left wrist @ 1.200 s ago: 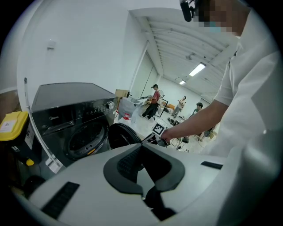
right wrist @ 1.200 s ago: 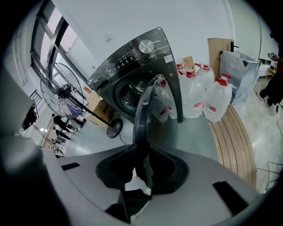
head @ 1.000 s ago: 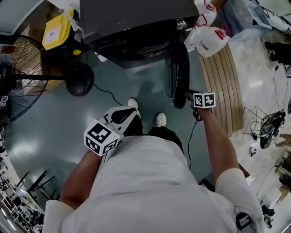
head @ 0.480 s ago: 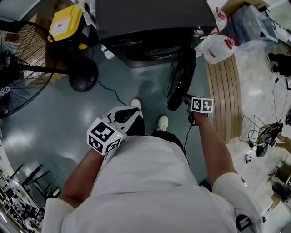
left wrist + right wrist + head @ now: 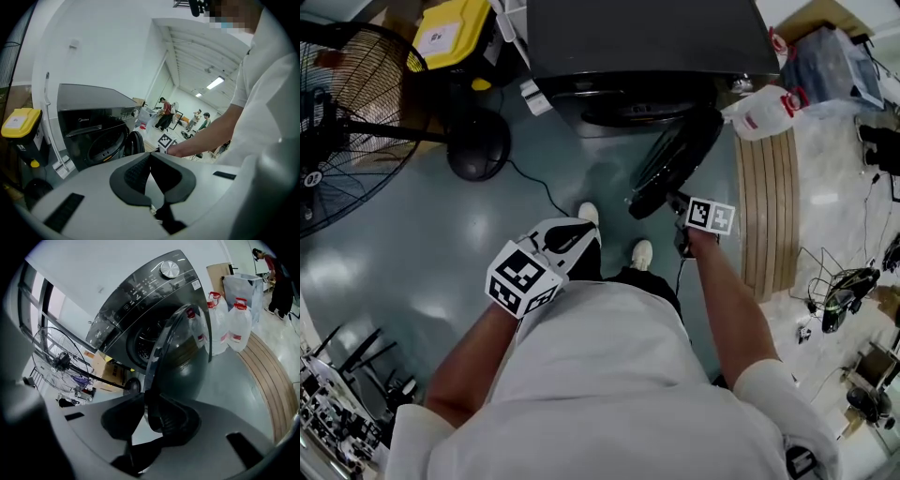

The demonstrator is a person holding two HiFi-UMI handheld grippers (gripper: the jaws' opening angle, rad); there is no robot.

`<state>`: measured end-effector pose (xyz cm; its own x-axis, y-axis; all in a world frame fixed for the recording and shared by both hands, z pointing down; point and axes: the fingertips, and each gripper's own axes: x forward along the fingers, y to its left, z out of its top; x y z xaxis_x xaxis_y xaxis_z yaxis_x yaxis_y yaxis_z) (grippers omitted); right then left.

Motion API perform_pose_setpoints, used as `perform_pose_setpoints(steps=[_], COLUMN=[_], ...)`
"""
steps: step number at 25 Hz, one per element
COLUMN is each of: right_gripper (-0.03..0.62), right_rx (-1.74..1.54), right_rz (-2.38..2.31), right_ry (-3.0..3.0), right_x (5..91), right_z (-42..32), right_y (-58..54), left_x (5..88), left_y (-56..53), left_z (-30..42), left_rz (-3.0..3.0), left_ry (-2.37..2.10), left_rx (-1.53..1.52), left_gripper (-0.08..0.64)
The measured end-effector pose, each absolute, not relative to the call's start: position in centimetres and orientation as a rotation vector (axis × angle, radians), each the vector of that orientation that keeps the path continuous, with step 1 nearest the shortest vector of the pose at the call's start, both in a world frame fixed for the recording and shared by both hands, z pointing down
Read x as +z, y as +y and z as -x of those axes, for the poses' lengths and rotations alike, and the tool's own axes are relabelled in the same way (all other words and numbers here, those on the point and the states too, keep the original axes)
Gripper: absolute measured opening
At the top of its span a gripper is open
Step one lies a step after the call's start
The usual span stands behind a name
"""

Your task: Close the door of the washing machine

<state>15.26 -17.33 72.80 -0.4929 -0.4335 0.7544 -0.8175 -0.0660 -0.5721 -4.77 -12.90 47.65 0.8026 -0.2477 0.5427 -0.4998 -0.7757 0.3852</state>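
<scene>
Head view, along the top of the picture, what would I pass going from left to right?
fan cage → yellow-lidded container → washing machine → white jug → clear plastic bin

Floor [image 5: 441, 244] before the washing machine [image 5: 647, 37] lies open; door [image 5: 675, 161] ajar, jugs [image 5: 239, 326] right.

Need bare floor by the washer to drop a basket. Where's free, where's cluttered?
Free: grey floor between the fan base, the person's shoes and the open door. Crowded: jugs, slatted platform and cables on the right; yellow bin beside the washer.
</scene>
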Motion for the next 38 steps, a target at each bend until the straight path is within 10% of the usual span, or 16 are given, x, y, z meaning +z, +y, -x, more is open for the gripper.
perform_pose_setpoints(steps=[38], right_gripper=[0.086], right_rx=[1.684], right_rz=[-1.573], right_ry=[-1.929], right_x=[72.2], right_z=[-2.9], right_y=[-39.0], left_x=[49.8], left_y=[-21.2], left_z=[14.8], left_rz=[-2.398], left_ry=[-0.613], left_rx=[0.648], left_gripper=[0.017])
